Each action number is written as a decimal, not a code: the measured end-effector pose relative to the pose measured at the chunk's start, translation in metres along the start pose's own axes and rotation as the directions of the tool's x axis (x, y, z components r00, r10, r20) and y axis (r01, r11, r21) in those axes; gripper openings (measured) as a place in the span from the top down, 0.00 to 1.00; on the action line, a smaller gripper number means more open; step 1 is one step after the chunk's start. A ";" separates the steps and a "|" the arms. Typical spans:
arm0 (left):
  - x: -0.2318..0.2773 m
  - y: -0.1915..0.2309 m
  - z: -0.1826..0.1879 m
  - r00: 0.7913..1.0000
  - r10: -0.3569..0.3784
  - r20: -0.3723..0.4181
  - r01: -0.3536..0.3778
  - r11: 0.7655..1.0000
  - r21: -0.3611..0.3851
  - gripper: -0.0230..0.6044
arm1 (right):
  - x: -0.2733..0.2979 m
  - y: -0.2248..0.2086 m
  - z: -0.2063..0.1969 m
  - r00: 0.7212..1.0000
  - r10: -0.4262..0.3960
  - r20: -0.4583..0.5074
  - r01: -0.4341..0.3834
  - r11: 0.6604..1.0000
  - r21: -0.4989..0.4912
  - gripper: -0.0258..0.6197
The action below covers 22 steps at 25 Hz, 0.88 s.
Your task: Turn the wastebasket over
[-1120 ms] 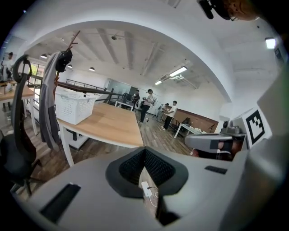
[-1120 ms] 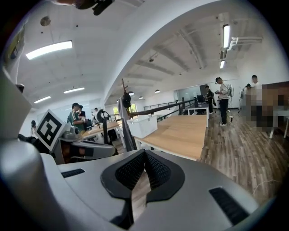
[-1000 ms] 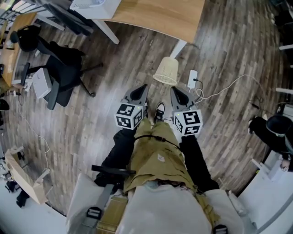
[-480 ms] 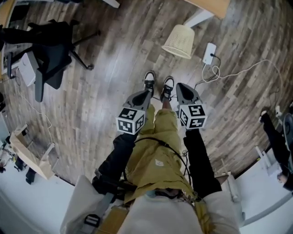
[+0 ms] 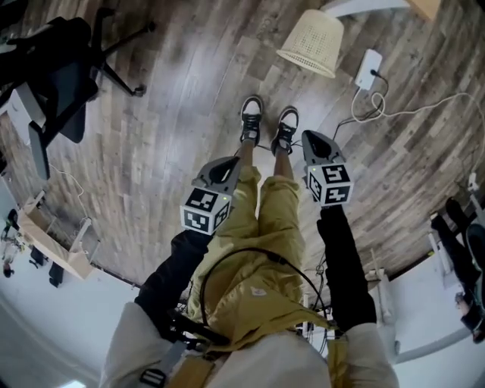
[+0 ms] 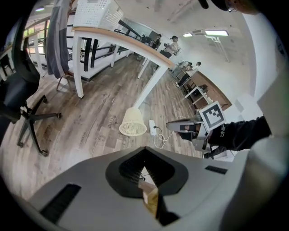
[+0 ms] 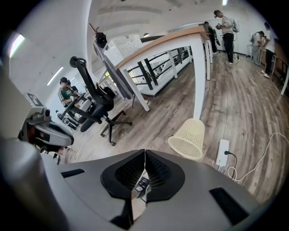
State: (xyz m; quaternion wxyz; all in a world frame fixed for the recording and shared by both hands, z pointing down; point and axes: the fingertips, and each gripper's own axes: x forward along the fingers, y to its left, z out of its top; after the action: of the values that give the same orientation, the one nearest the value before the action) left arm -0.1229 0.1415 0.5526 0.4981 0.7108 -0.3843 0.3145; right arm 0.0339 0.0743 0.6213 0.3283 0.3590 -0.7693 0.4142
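Note:
The wastebasket [image 5: 312, 42] is a cream mesh basket on the wood floor by a white table leg [image 5: 356, 7], narrow base up and wide end toward the floor, slightly tilted. It also shows in the left gripper view as the wastebasket [image 6: 132, 122] and in the right gripper view as the wastebasket [image 7: 188, 139]. My left gripper [image 5: 229, 163] and right gripper [image 5: 311, 136] hang over my legs, well short of the basket. Both are shut with nothing between the jaws, as seen on the left gripper [image 6: 145, 149] and the right gripper [image 7: 144, 151].
A white power strip [image 5: 369, 70] with a looping cable lies right of the basket. A black office chair [image 5: 61, 68] stands far left and a wooden rack [image 5: 53, 242] at the left edge. My shoes [image 5: 251, 117] stand between the grippers and the basket. People stand far off.
The basket has slid up toward the top of the head view and my feet have come into sight. Both grippers stay shut, held lower over my legs.

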 end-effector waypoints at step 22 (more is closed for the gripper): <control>0.230 0.074 0.090 0.992 -0.088 -0.094 0.089 0.996 0.009 0.96 | 0.174 -0.134 0.004 0.986 -0.095 -0.137 0.075 0.987 -0.144 0.93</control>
State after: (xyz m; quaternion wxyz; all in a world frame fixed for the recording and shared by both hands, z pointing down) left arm -0.0649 -0.0125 0.7505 0.5241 0.7151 -0.3265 0.3276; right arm 0.0518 -0.0313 0.8129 0.4241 0.3374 -0.7545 0.3702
